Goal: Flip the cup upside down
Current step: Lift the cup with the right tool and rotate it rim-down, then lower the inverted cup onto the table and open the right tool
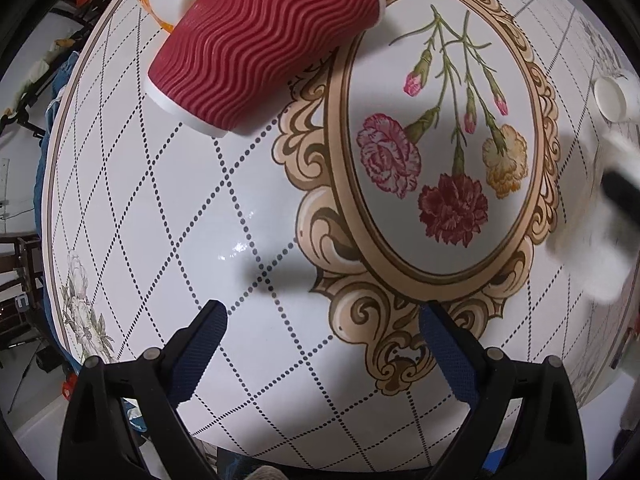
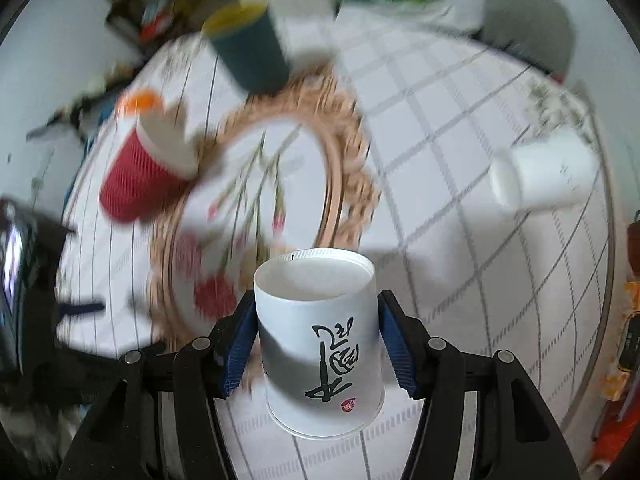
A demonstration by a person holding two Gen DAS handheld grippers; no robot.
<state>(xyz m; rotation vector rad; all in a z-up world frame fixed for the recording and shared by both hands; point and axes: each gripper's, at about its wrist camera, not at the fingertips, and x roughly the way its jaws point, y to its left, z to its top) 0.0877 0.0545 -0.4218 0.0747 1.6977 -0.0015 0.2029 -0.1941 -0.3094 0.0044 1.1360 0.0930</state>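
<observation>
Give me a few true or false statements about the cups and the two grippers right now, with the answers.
1. The right hand-held gripper grips a white cup with black writing. True.
2. The left hand-held gripper holds the red ribbed cup. False: it is open and empty.
3. The red ribbed cup is lying on its side. True.
4. The table is plain wood. False: white, with a dotted diamond grid and a framed flower picture.
</observation>
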